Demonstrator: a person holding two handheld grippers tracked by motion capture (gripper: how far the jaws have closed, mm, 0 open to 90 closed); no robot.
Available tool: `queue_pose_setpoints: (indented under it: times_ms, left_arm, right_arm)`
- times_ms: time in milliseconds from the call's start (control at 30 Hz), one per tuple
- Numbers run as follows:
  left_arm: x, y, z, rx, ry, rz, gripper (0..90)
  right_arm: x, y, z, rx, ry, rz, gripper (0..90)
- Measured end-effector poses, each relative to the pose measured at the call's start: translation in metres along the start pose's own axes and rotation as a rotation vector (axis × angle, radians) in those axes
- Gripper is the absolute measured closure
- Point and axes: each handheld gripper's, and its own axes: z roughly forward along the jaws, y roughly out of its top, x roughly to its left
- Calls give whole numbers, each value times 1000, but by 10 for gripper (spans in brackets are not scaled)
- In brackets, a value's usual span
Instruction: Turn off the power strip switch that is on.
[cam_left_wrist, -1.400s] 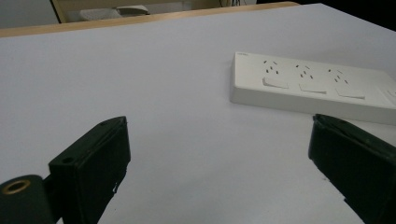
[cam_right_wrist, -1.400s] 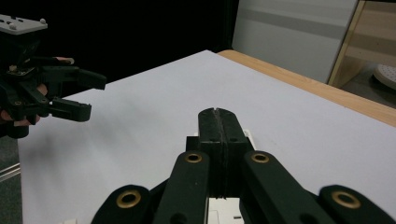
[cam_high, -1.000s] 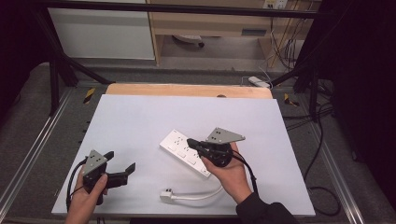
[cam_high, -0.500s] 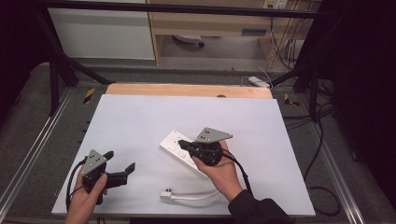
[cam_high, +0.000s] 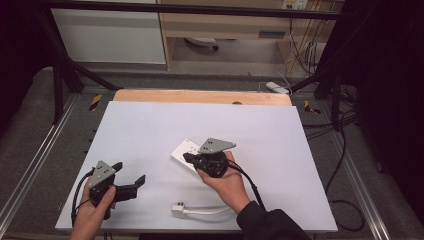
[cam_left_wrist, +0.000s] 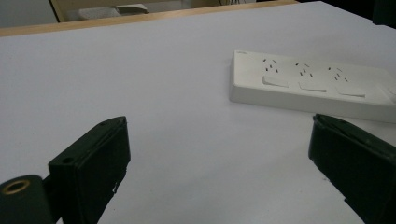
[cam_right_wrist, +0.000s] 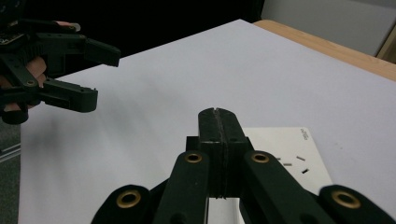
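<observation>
A white power strip (cam_high: 181, 151) lies flat near the middle of the white tabletop (cam_high: 150, 125). Its white cable (cam_high: 210, 212) curls toward the front edge and ends in a plug (cam_high: 178, 209). My right gripper (cam_high: 186, 158) hovers over the strip's near end, jaws pressed together with nothing between them; in the right gripper view its shut tips (cam_right_wrist: 218, 114) point past the strip (cam_right_wrist: 292, 149). My left gripper (cam_high: 131, 172) sits at the front left, open and empty. Its jaws (cam_left_wrist: 219, 126) frame bare table, with the strip (cam_left_wrist: 308, 86) ahead to the right. The left gripper (cam_right_wrist: 105, 77) also appears far off in the right gripper view.
A wooden strip (cam_high: 200, 96) borders the table's far edge. Metal rails (cam_high: 40, 155) run along both sides, and loose cables (cam_high: 345, 200) trail on the floor at the right. White cabinets (cam_high: 110, 35) stand beyond the table.
My right gripper has moved left and slightly lower over the power strip, staying shut. The left gripper has kept its place and stayed open.
</observation>
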Motion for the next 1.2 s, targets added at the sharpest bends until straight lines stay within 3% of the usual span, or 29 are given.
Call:
queue_pose_setpoints:
  times_ms: [667,1200]
  left_arm:
    - [1,0,0,2,4,5,56]
    - [2,0,0,-3,2,-1,56]
  right_arm:
    - [-5,-5,19,39,6,21,900]
    - [-9,-6,24,57,-1,24,900]
